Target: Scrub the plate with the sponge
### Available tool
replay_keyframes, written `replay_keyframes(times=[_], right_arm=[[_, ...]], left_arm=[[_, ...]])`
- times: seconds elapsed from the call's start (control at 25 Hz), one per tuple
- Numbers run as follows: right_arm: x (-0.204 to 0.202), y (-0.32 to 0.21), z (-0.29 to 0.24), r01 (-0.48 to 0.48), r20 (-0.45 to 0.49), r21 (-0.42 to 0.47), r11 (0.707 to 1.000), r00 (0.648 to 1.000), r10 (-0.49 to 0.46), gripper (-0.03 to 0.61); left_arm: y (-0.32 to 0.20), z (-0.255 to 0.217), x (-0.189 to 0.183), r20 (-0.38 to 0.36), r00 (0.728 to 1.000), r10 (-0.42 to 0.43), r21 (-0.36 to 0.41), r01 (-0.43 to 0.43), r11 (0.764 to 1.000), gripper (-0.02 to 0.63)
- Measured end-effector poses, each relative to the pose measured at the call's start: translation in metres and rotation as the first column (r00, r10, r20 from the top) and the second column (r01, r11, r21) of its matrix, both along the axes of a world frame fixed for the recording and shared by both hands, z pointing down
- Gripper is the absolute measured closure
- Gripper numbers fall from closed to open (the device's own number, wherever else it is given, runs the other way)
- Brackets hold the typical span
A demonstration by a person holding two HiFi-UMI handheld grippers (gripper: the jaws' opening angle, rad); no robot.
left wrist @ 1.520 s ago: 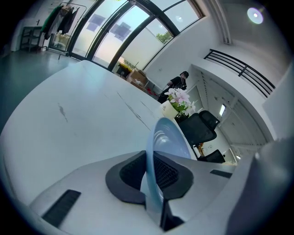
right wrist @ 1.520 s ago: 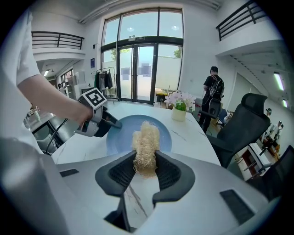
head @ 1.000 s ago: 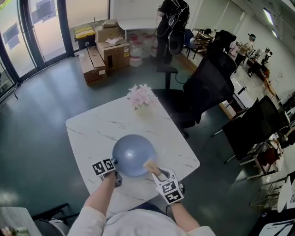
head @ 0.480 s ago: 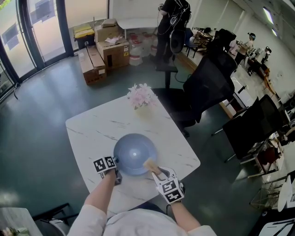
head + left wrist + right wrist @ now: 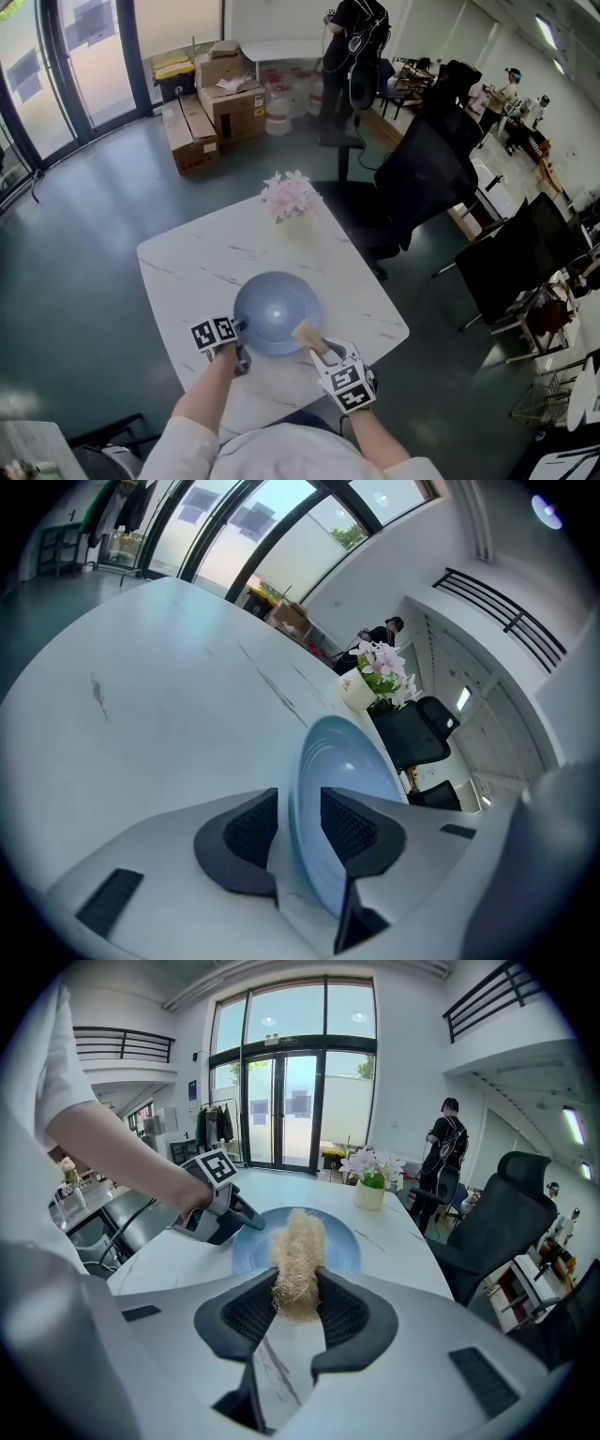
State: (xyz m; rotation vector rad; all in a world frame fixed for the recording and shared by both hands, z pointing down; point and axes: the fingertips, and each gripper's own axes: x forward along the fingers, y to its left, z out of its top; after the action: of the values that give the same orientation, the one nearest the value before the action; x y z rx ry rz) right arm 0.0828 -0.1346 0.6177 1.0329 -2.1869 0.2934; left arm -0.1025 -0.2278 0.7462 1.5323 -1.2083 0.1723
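A pale blue plate (image 5: 277, 312) lies on the white marble table (image 5: 216, 248) in front of me. My left gripper (image 5: 238, 330) is at the plate's near-left rim. In the left gripper view the plate (image 5: 352, 771) stands edge-on between the jaws of the left gripper (image 5: 300, 822). The jaws are opening, and a gap shows beside the left pad. My right gripper (image 5: 315, 347) is shut on a straw-coloured fibrous sponge (image 5: 297, 1260), held over the plate's near-right edge (image 5: 342, 1241). The sponge (image 5: 305, 335) sticks out past the fingers toward the plate.
A small pot of pink flowers (image 5: 289, 195) stands at the table's far edge. Black office chairs (image 5: 422, 178) are to the right of the table. Cardboard boxes (image 5: 211, 108) and a standing person (image 5: 347, 47) are further back on the floor.
Plate, sponge and both grippers stay almost where they were. Only a slight shift of the whole view shows.
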Motion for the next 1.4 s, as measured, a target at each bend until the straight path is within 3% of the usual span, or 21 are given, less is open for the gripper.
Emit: replay_keyframes(times=[0.24,0.4,0.64,0.88,1.16,1.4], right_arm=[[0.0,-0.001,-0.001,-0.001,0.005,0.006,1.0,1.0,0.001,0.453],[-0.001,-0.002,-0.003,-0.002,0.013,0.011,1.0,1.0,0.002,0.453],[-0.002,-0.002,-0.006,-0.005,0.025,0.019,1.0,1.0,0.005,0.453],[-0.005,-0.002,-0.008,-0.001,0.033,0.026,1.0,0.999,0.0,0.453],[-0.007,0.0,-0.011,0.001,0.044,0.033,0.999,0.999,-0.003,0.453],[-0.008,0.002,-0.016,-0.002,0.057,0.041,0.999,0.998,-0.001,0.453]], left_arm=[[0.004,-0.006,-0.004,0.0,1.0,0.0,0.028,0.0,1.0,0.463],[0.001,-0.024,-0.008,0.01,1.0,-0.02,0.093,0.019,0.996,0.463],[0.004,-0.05,-0.011,0.058,0.998,0.005,0.186,-0.016,0.982,0.465],[0.011,-0.059,-0.01,0.061,0.998,0.026,0.217,-0.039,0.975,0.465],[0.021,-0.083,-0.002,0.081,0.995,0.062,0.299,-0.083,0.951,0.532],[0.032,-0.114,0.006,0.134,0.986,0.098,0.399,-0.144,0.905,0.557]])
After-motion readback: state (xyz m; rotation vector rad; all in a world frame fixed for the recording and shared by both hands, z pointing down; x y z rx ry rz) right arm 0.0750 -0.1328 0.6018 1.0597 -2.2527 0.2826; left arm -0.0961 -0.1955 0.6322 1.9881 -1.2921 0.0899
